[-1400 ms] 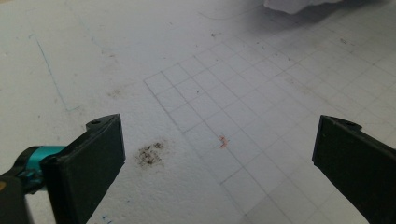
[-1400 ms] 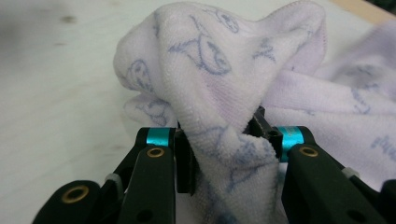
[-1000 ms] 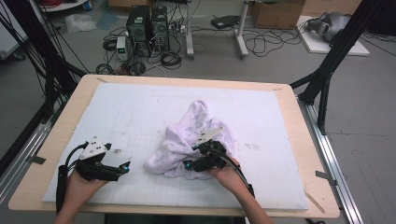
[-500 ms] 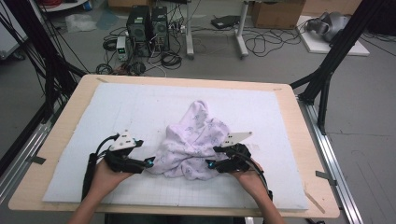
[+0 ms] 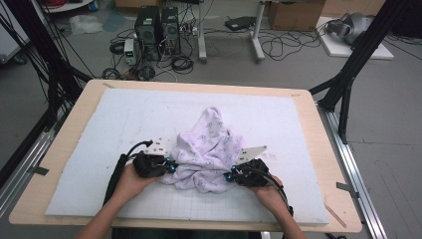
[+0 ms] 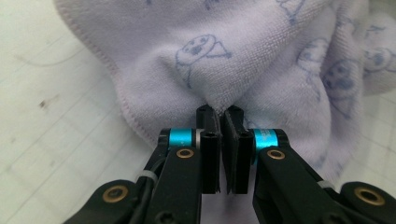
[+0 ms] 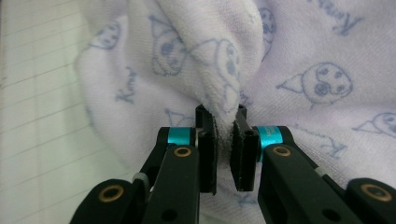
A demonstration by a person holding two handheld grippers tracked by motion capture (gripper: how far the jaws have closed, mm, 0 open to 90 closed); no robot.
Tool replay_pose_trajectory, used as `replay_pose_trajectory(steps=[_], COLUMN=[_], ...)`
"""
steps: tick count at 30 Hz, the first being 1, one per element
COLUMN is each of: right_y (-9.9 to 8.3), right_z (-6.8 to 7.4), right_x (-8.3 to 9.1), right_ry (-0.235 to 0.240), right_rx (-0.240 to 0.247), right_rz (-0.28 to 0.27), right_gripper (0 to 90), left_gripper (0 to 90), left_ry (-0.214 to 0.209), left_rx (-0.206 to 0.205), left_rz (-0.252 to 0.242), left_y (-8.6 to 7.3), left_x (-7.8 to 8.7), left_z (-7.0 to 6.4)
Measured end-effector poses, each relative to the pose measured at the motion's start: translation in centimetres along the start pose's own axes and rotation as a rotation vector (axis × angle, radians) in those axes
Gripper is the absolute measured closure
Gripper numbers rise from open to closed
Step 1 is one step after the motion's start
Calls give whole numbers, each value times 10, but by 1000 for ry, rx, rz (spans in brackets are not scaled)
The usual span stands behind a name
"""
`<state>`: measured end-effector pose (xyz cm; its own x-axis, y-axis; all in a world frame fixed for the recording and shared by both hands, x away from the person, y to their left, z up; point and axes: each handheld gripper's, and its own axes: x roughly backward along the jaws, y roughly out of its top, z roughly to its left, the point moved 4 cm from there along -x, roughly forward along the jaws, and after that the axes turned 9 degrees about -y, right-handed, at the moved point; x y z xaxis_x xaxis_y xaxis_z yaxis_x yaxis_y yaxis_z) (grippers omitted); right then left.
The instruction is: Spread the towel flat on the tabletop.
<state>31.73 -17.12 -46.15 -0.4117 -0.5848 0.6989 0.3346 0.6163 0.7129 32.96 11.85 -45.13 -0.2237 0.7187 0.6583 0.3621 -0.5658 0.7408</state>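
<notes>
Both grippers [image 5: 171, 167] [image 5: 230, 176] now pinching towel [image 5: 206, 149]

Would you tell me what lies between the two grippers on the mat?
In the high view the crumpled towel lies between the left gripper and the right gripper; each gripper view shows its jaws pinching a fold.

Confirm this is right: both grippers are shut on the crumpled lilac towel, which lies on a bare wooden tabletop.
One thing is wrong: the towel lies on a white gridded mat, seen in the high view. Left gripper and right gripper are both shut on it.
</notes>
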Motion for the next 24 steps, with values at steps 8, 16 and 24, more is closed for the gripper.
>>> replay_pose_trajectory(steps=[8,16,24], right_y=[-1,-13,11], right_z=[26,63,19], right_x=[18,30,53], right_ry=[44,134,14], right_rx=[38,77,3], right_rz=[-34,3,-136], right_gripper=[834,731,496], left_gripper=[862,840,478], left_ry=[-4,-53,20], left_rx=[-20,-48,-27], left_rz=[-41,-35,-143], left_y=[-27,-48,-9], left_x=[35,51,63], left_z=[-36,-68,-33])
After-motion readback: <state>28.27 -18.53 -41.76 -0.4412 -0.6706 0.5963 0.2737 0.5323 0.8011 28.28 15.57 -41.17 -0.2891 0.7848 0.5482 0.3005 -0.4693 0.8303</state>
